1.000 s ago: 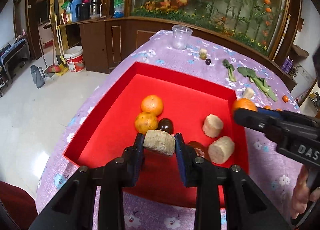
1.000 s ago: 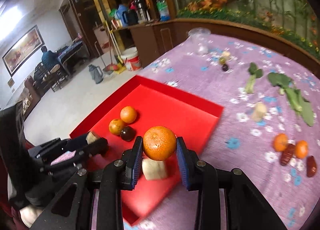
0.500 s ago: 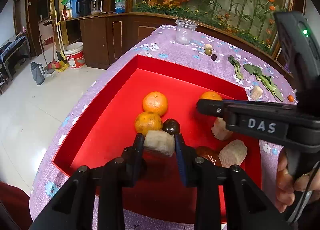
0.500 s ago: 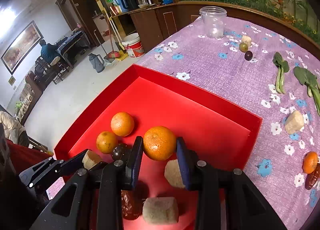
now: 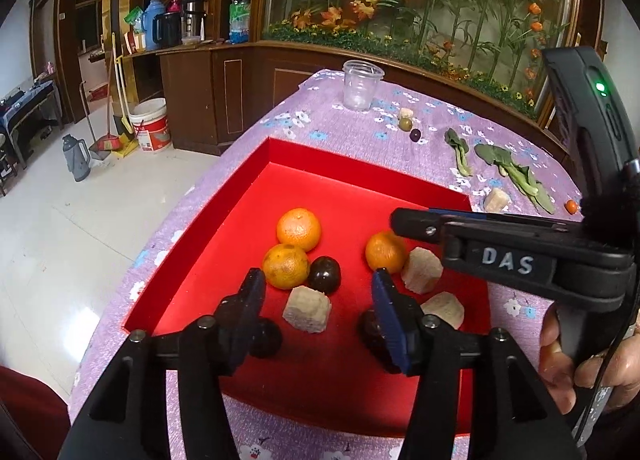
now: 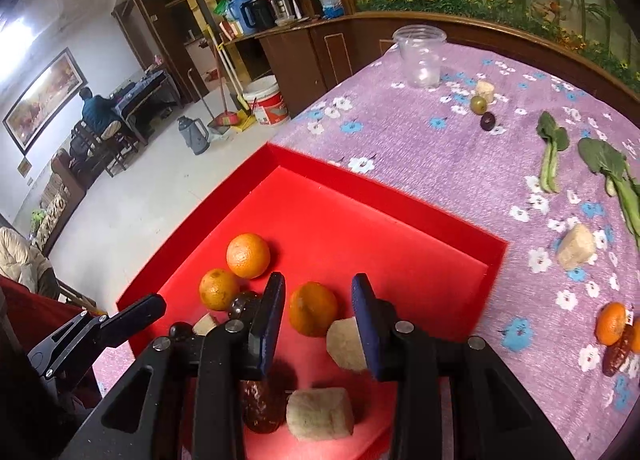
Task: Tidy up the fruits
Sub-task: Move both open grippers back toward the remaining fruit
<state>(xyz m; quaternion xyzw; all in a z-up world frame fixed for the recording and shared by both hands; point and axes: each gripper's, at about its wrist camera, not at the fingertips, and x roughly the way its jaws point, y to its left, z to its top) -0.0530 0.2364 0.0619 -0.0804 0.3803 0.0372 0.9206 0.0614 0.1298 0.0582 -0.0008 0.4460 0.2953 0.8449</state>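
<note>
A red tray [image 5: 360, 176] lies on the purple flowered cloth. My left gripper [image 5: 316, 278] hangs low over its near part and its jaws are opening. A beige chunk [image 5: 307, 314] lies on the tray floor between them, touching neither pad. Just beyond it sit two oranges [image 5: 299, 229] and a dark plum [image 5: 324, 280]. My right gripper [image 6: 318, 280] reaches in from the right with its jaws narrowly apart. A third orange [image 6: 314, 310] rests on the tray floor just past its tips, with a gap to the right pad. Two more beige chunks [image 5: 422, 270] lie beside that orange.
On the cloth beyond the tray stand a clear plastic cup [image 5: 362, 86], small round fruits [image 5: 406, 124], green leaves [image 5: 508, 172] and a loose beige chunk [image 5: 496, 200]. An orange and dates [image 6: 610, 324] lie at the right. The table's left edge drops to the floor.
The left jaws spread and the beige chunk dropped from between them onto the tray floor. The right gripper came over the tray and sank; its orange now sits lower, off the pads.
</note>
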